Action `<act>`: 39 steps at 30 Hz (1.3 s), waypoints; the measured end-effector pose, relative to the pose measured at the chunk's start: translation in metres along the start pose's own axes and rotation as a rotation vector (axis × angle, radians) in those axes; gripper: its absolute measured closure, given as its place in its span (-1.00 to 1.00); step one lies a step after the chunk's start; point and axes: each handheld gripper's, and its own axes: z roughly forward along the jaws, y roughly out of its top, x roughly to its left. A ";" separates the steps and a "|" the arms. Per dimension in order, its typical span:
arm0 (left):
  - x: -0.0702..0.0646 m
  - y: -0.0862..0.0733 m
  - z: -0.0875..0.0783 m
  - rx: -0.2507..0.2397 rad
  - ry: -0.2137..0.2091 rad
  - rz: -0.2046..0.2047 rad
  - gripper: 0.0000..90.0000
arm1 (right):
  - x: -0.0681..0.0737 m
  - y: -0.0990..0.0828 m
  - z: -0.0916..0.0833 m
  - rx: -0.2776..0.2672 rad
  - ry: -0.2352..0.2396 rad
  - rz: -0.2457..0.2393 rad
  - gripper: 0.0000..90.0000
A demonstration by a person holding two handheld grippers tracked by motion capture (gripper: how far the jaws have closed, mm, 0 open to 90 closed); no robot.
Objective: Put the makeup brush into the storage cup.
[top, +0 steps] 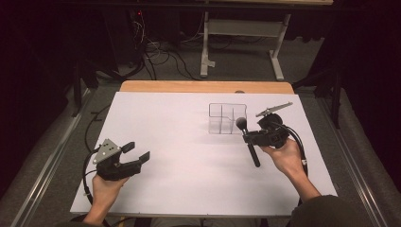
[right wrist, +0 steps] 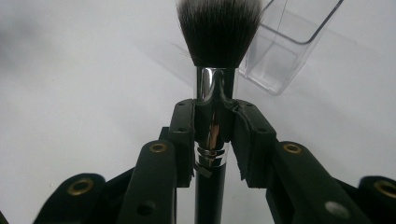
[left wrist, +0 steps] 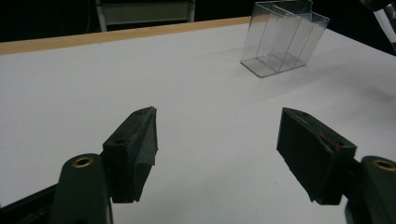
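A makeup brush (top: 249, 142) with a black handle, chrome ferrule and dark bristles is held in my right gripper (top: 247, 137), which is shut on it at the ferrule (right wrist: 212, 121). The bristles (right wrist: 218, 28) point toward a clear plastic organiser (top: 228, 118) with compartments, which stands just beyond the brush head (right wrist: 285, 46). My left gripper (top: 138, 151) rests in a hand near the table's front left, open with nothing between its jaws (left wrist: 217, 154). The organiser (left wrist: 282, 39) stands far off to its upper right.
A white sheet (top: 189, 156) covers the table, with a wooden edge (top: 203, 86) at the far side. Beyond the table are a white metal stand (top: 241, 42) and cables on the floor (top: 156, 56).
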 end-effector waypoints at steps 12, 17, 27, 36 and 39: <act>0.000 0.000 0.000 0.000 -0.001 0.001 -0.36 | 0.001 0.005 -0.003 -0.106 0.002 -0.020 0.61; 0.000 0.000 0.000 0.001 -0.001 0.000 -0.36 | 0.000 0.008 -0.005 -0.144 0.002 -0.020 0.61; 0.000 0.000 0.001 0.003 -0.001 0.001 -0.36 | -0.004 0.011 -0.007 -0.198 -0.009 -0.023 0.61; 0.000 0.000 0.001 0.004 -0.001 0.000 -0.36 | -0.004 0.018 -0.006 -0.236 -0.024 -0.033 0.61; 0.000 0.000 0.001 0.004 -0.002 -0.001 -0.36 | -0.004 0.021 -0.005 -0.252 -0.026 -0.036 0.61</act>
